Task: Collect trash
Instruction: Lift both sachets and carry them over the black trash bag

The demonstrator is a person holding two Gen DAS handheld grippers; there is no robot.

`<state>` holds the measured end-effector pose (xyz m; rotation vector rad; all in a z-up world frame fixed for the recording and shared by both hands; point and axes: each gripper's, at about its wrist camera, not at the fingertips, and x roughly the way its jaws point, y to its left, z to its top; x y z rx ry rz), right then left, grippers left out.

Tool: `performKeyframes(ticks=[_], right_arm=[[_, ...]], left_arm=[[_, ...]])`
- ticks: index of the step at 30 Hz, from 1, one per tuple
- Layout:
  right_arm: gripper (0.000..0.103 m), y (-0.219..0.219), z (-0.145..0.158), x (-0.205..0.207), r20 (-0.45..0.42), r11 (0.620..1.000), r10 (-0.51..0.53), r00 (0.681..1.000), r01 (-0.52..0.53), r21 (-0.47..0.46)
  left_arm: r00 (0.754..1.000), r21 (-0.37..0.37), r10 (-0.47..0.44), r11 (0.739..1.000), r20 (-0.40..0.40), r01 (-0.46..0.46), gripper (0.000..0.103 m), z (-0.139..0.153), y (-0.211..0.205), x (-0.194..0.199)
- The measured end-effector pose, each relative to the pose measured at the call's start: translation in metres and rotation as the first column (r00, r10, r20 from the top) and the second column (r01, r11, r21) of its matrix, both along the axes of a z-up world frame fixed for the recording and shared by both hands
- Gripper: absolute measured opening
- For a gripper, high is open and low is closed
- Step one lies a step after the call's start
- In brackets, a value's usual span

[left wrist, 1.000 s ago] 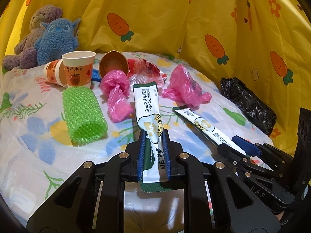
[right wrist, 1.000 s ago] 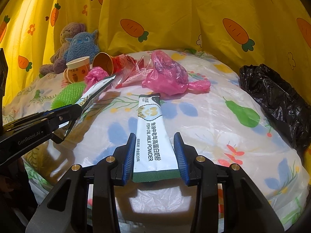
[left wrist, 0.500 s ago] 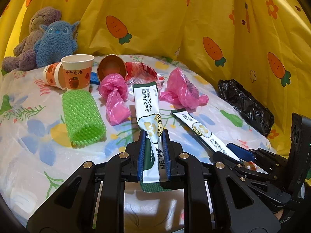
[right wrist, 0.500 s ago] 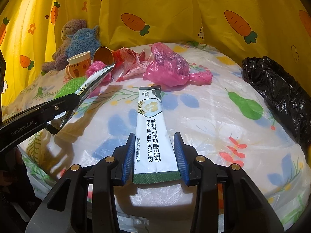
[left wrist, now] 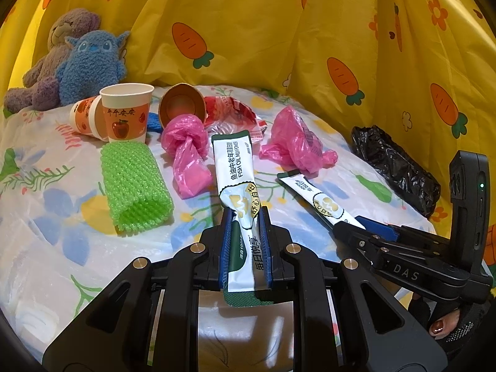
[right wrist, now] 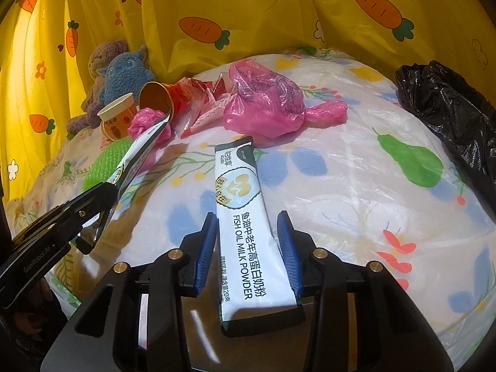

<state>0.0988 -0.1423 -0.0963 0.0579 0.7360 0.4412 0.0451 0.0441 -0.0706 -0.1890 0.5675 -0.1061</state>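
My left gripper [left wrist: 245, 217] is shut on a white fish oil milk powder sachet [left wrist: 234, 167], which sticks forward above the bed. My right gripper [right wrist: 248, 223] is shut on a second, identical sachet [right wrist: 240, 192], held flat between the blue pads. In the left wrist view the right gripper [left wrist: 356, 223] holds its sachet [left wrist: 313, 195] at the right. In the right wrist view the left gripper [right wrist: 105, 192] shows with its sachet [right wrist: 142, 145]. Other trash lies on the bed: a green foam net [left wrist: 133, 183], two pink plastic bags [left wrist: 186, 148] [left wrist: 294, 145], paper cups [left wrist: 125, 111] and a red wrapper [left wrist: 232, 114].
A black trash bag [left wrist: 393, 164] lies at the bed's right edge; it also shows in the right wrist view [right wrist: 449, 114]. Two plush toys [left wrist: 77, 62] sit at the back left against the yellow carrot-print curtain [left wrist: 279, 31]. The bed has a floral plastic cover [right wrist: 356, 201].
Both grippers have lifted slightly and drawn back with their sachets. The right sachet now tilts in the jaws. The trash on the bed has not moved.
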Motion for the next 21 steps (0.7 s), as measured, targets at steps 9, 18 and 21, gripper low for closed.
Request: performKeyframes(ticks=[9,18,21], right_arm=[[0.02,0.009,0.0,-0.006,0.047,0.999,0.024,0.999,-0.022,-0.042],[0.011,0.011,0.012,-0.023,0.121,0.999,0.039,0.992,-0.035,-0.037],[0.011,0.006,0.023,-0.03,0.164,0.999,0.025,0.986,-0.019,-0.033]], left_arm=[[1.0,-0.001,0.001,1.0,-0.004,-0.001,0.017,-0.002,0.001,0.002],[1.0,0.004,0.001,1.0,0.02,-0.001,0.017,0.005,-0.004,0.0],[0.999,0.007,-0.005,1.0,0.037,0.004,0.017,0.013,-0.007,0.0]])
